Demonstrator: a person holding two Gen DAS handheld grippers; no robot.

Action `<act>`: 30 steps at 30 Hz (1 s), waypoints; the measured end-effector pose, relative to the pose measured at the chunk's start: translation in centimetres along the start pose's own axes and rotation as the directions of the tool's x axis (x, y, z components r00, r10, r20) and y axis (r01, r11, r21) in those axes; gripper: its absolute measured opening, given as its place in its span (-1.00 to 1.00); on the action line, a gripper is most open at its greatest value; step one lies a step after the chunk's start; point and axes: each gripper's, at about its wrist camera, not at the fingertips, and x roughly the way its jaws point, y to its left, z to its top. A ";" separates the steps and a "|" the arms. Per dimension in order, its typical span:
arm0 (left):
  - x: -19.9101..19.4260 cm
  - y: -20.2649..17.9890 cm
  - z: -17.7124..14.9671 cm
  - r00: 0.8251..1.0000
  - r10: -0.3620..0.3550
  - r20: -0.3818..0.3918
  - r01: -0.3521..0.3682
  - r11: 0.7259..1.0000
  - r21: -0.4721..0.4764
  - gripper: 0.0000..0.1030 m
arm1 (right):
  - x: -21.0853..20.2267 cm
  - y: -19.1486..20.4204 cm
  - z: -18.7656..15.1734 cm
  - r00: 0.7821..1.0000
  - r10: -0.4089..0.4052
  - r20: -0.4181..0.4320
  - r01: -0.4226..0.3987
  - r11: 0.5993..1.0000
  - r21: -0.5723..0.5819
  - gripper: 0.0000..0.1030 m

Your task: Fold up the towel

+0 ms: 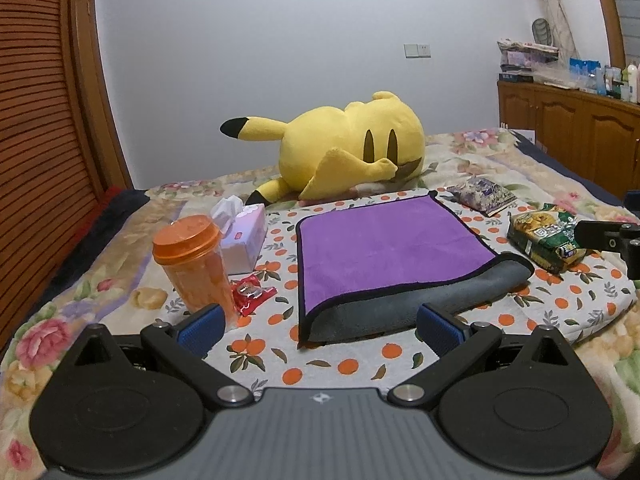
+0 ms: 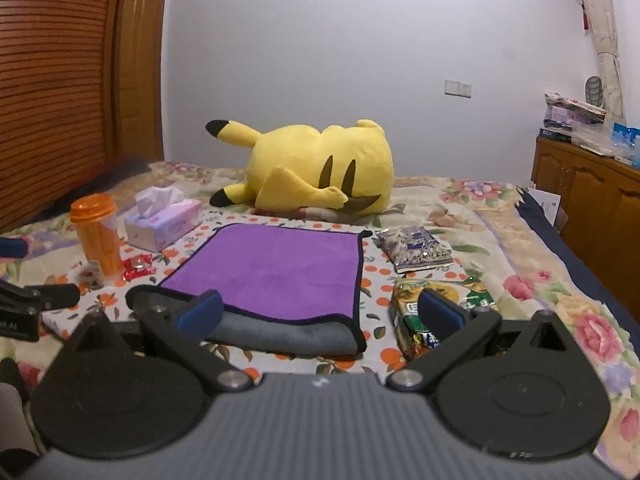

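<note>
A purple towel [image 1: 384,248] with a grey underside and black trim lies folded over on an orange-print cloth [image 1: 340,364] on the bed; it also shows in the right wrist view [image 2: 276,272]. Its rounded grey fold faces me. My left gripper [image 1: 320,326] is open and empty, just short of the fold's near left corner. My right gripper [image 2: 320,312] is open and empty, just short of the fold's near right part. The right gripper's tip [image 1: 608,240] shows at the right edge of the left wrist view.
An orange tumbler [image 1: 192,264], a tissue box [image 1: 244,240] and a red wrapper [image 1: 252,294] stand left of the towel. A green snack bag [image 1: 544,240] and a purple packet [image 1: 482,194] lie right. A yellow plush [image 1: 352,148] lies behind. Wooden cabinets [image 1: 572,128] stand at the right.
</note>
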 end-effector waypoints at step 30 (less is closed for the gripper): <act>5.7 1.4 1.6 0.991 -0.101 -0.087 0.099 0.995 -0.022 0.80 | 5.2 0.2 0.5 0.987 0.098 -0.129 -0.106 0.993 -0.054 0.72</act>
